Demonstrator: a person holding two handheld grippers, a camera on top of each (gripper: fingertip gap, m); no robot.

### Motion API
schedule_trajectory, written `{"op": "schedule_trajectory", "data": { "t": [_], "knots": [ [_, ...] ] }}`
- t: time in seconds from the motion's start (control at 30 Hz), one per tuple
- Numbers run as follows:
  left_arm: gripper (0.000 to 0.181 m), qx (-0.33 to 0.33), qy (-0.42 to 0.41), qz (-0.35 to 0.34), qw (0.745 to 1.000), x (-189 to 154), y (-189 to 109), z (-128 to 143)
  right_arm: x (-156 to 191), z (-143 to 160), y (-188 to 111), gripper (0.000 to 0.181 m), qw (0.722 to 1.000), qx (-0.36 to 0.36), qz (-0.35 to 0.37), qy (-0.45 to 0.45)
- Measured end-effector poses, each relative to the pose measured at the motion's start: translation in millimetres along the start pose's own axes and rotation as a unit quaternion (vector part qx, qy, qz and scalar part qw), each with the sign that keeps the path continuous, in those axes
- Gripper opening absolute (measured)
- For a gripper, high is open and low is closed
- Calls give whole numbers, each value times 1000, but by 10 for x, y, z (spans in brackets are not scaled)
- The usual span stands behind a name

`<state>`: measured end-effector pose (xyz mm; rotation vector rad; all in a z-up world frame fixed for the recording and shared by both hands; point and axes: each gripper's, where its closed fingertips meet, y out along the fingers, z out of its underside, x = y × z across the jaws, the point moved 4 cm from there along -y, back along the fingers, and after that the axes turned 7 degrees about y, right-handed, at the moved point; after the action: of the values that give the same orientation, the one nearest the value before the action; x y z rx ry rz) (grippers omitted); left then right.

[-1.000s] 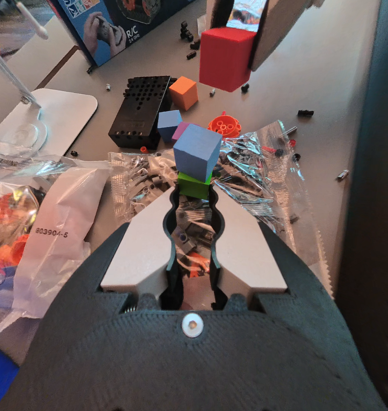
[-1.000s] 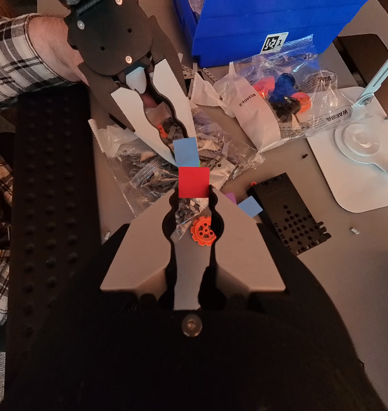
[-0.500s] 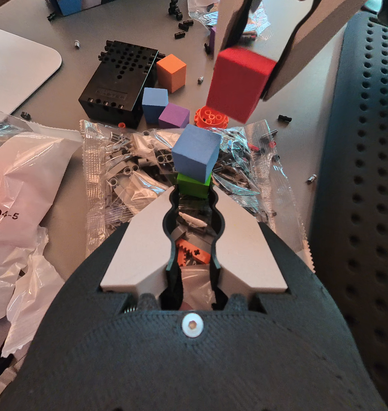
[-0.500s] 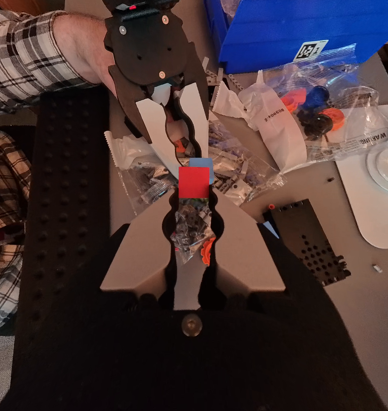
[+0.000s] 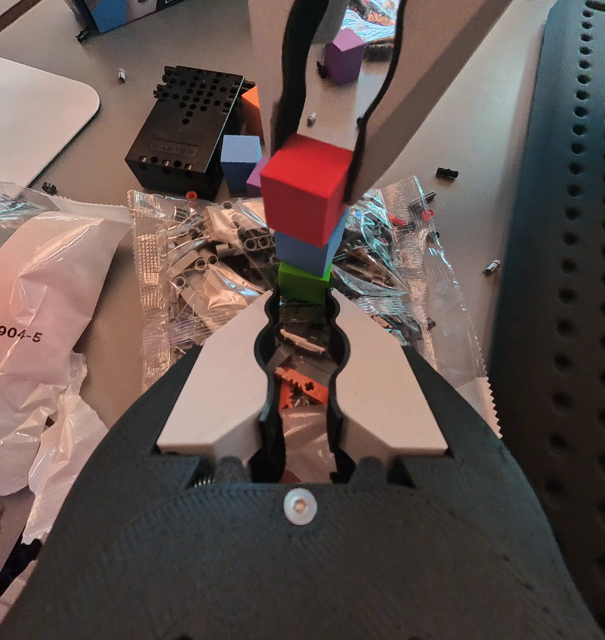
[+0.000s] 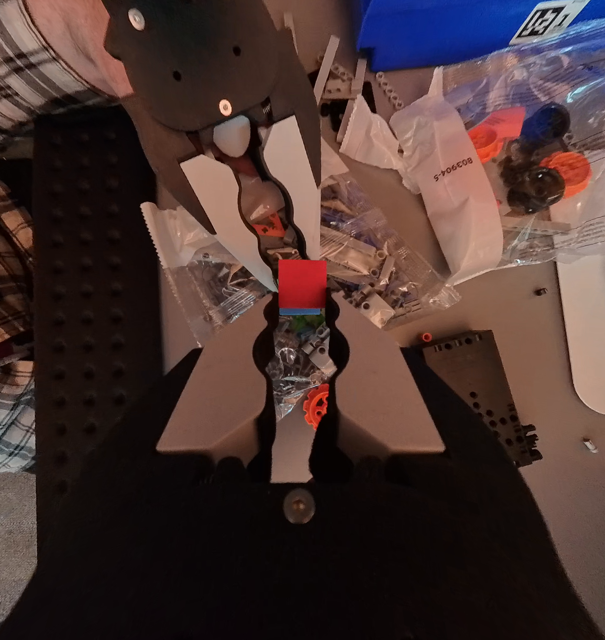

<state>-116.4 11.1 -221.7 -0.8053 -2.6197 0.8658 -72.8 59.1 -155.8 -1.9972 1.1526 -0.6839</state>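
My left gripper (image 5: pixel 301 292) is shut on a green cube (image 5: pixel 303 285), with a blue cube (image 5: pixel 304 252) stacked on top of it. My right gripper (image 5: pixel 315 176) comes down from above, shut on a red cube (image 5: pixel 303 188) that sits on or just over the blue cube; I cannot tell if they touch. In the right wrist view, my right gripper (image 6: pixel 301 298) grips the red cube (image 6: pixel 301 287), and a sliver of the blue cube (image 6: pixel 299 311) shows beneath. The left gripper's white fingers (image 6: pixel 225 214) reach in from the top there, held by a hand in a plaid sleeve.
The stack stands over a clear bag of grey parts (image 5: pixel 207 263). Behind it are a black perforated block (image 5: pixel 186 131), an orange cube (image 5: pixel 252 110), a small blue cube (image 5: pixel 240 162) and purple cubes (image 5: pixel 344 60). A white bag (image 5: pixel 41 287) lies left and a dark studded mat (image 5: pixel 571 242) right. My right fingertips sit around 6 centimeters from my left ones.
My right gripper has carried the red cube from far above and behind down onto the top of the blue cube. My left gripper has kept its hold on the green cube.
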Motion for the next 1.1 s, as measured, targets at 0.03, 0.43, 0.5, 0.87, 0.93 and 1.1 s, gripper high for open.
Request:
{"op": "schedule_trajectory", "data": {
  "t": [0.03,0.43,0.5,0.87,0.93,1.1],
  "knots": [
    [24,1,0,-1,1000,2,-1,3,-6,8,21,25,1000,7,4,-2],
    [41,-61,35,-45,996,71,-81,-200,-7,-30,65,25,1000,8,6,-4],
    [34,-67,43,-42,996,50,-71,-216,-14,-34,63,25,1000,6,7,-4],
    [28,-64,39,-37,997,49,-109,-184,-8,-33,68,25,1000,12,2,-7],
    [28,-64,39,-37,996,47,-103,-185,-9,-26,74,25,1000,14,2,-8],
    [31,-59,40,-31,997,30,-107,-158,6,-19,88,27,1000,19,0,-9]
  ]
}}
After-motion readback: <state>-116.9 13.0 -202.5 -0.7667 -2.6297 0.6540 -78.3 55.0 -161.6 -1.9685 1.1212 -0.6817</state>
